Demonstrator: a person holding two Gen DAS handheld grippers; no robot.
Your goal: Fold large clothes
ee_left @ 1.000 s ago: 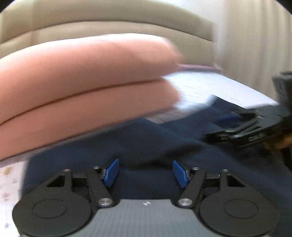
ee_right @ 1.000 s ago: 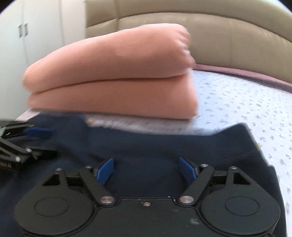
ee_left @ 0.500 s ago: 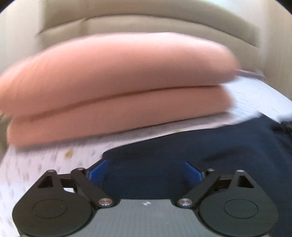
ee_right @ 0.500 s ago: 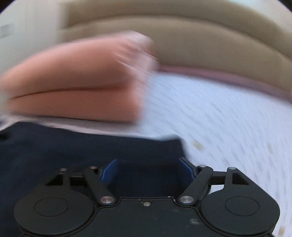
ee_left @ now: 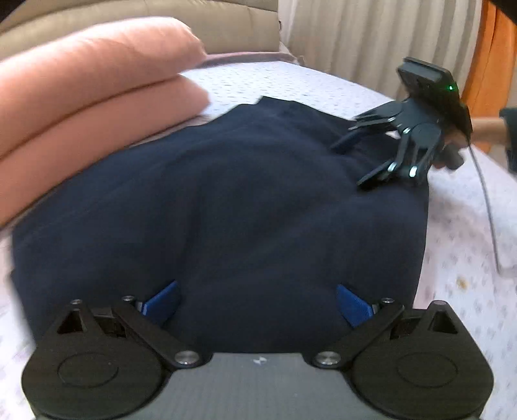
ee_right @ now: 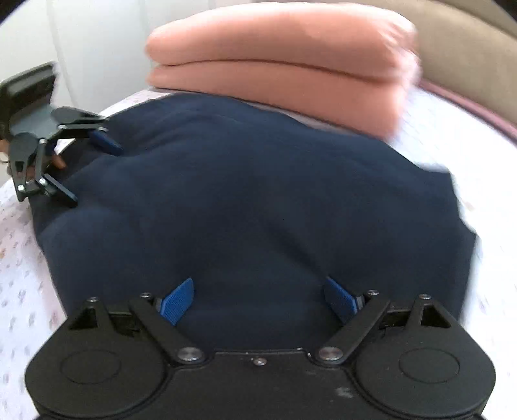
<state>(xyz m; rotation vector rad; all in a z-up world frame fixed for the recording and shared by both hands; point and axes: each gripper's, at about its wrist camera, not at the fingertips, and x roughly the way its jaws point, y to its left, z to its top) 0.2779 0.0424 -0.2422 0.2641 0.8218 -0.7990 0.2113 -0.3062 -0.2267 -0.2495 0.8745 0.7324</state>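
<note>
One folded navy-blue fabric garment (ee_left: 226,200) lies on the floral-print bed (ee_left: 458,258), directly ahead of both claws. Left claw (ee_left: 257,299) and right claw (ee_right: 258,299) have just been opening; both stand wide, gripping nothing. One stack of two folded salmon-pink blankets (ee_right: 281,61) borders the garment's far edge.

A bed (ee_left: 458,245) in a pale floral sheet, with a beige padded headboard (ee_left: 232,22); cream curtains (ee_left: 371,38) hang beside an orange drape (ee_left: 494,48).
</note>
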